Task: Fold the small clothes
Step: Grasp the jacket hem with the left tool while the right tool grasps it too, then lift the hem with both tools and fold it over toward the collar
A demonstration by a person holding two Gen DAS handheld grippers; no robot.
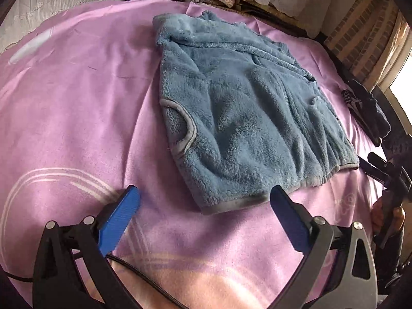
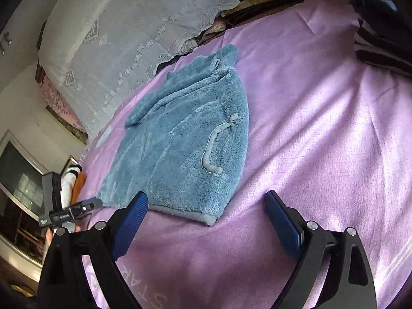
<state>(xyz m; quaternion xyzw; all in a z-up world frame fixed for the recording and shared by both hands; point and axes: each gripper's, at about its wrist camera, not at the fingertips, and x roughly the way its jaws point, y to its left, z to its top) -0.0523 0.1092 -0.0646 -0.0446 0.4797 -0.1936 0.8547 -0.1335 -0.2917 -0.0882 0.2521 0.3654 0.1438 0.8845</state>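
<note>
Fleece, blue and fluffy: the small jacket (image 1: 242, 118) (image 2: 185, 141) lies flat mid-bed on the purple bedspread (image 1: 77, 108) (image 2: 322, 128), hem toward the near edge. Both the left gripper (image 1: 204, 198) and right gripper (image 2: 206, 203) hang just short of that hem, jaws spread wide, holding nothing. Dark striped clothes (image 1: 365, 105) (image 2: 381, 33) sit at the bed's right edge.

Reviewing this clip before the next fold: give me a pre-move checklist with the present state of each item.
1. Left gripper open, holding nothing: ok.
2. Right gripper open, holding nothing: ok.
3. Blue fleece jacket lies on the purple bedspread, partly folded, with its hem toward the grippers: ok.
4. Hem edge unobstructed in front of both grippers: ok.
5. Dark striped clothes apart from the jacket: ok.
6. Sleeves tucked evenly underneath: cannot tell.
</note>
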